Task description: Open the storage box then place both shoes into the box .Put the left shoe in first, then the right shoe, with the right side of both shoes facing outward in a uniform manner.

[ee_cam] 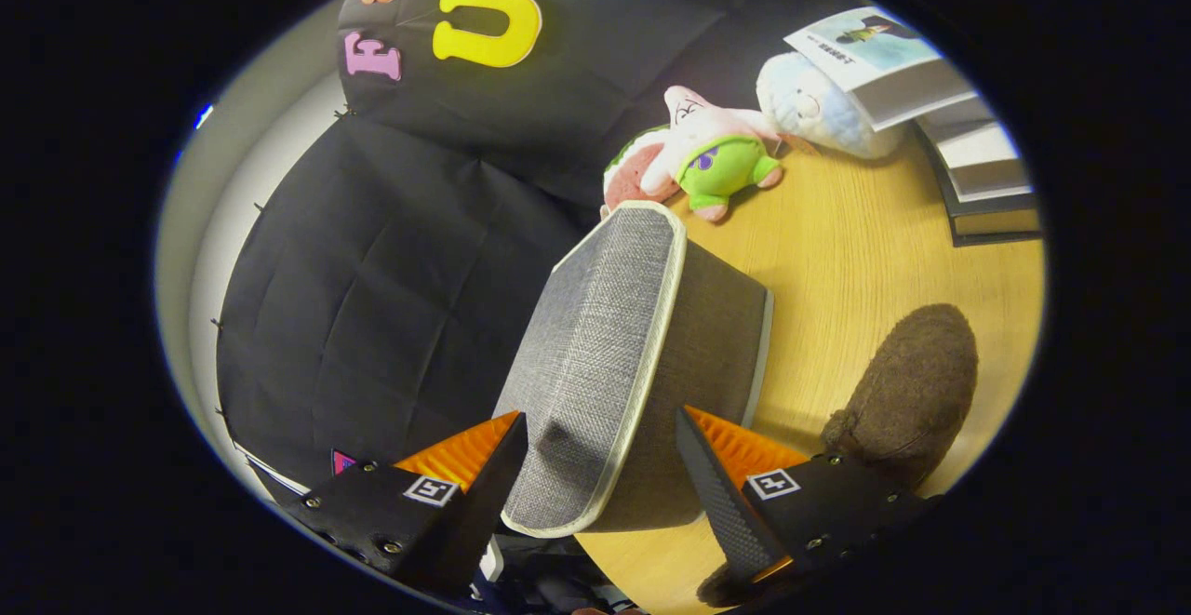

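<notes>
Your gripper (600, 466) has its two fingers closed onto the front edge of the storage box's grey fabric lid (605, 354), one finger on the outer woven face and the other on the darker inner side, so the lid panel is pinched between them. That grip makes sense for the opening step: the white-piped rim gives the pads a firm edge, and the lid stands swung up and tilted away from you, which reads as the box partly open, not fully. The body of the storage box sits low behind the fingers and is mostly hidden, so you cannot judge from here how far the opening is cleared. Just beside the right finger, on the wooden tabletop (865, 252), lies a brown fuzzy shoe (916, 392), close enough for a short reach once the lid is back; whether it is the left or the right shoe is not clear. Part of another dark fuzzy shape shows under the right finger, possibly the second shoe. Further off, a pink and green starfish plush toy (702, 154) and a pale blue plush toy (814, 108) lie near a stack of books (968, 150), well apart from your working area.
</notes>
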Motion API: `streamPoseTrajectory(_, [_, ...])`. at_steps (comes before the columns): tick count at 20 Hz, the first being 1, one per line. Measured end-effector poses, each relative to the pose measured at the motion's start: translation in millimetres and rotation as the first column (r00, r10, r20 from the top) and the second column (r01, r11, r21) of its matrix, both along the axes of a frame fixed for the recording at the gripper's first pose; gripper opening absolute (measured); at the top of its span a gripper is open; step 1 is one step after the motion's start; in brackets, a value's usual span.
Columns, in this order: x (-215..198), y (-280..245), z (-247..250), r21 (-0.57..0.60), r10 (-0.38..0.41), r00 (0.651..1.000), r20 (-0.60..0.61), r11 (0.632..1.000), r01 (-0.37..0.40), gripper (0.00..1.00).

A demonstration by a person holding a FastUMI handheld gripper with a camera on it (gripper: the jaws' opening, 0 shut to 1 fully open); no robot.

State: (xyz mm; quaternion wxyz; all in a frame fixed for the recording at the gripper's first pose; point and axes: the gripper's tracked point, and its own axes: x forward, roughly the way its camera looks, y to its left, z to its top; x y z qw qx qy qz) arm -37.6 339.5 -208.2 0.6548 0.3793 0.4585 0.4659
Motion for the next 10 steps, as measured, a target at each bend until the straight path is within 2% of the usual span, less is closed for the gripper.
streamPoseTrajectory(5, [-3.1,9.0,0.7,0.066,0.022,0.997,-0.078,0.998,-0.017,0.93])
streamPoseTrajectory(6, [-3.8,10.0,1.3,0.080,0.028,0.996,-0.089,0.997,-0.021,0.87])
streamPoseTrajectory(7, [-5.9,10.1,4.5,0.096,0.037,0.995,-0.095,0.995,-0.028,0.85])
streamPoseTrajectory(8, [-3.9,9.0,7.9,0.114,0.036,0.994,-0.104,0.993,-0.024,0.78])
streamPoseTrajectory(10, [-11.4,12.3,8.9,0.141,0.068,0.993,-0.100,0.989,-0.054,0.52])
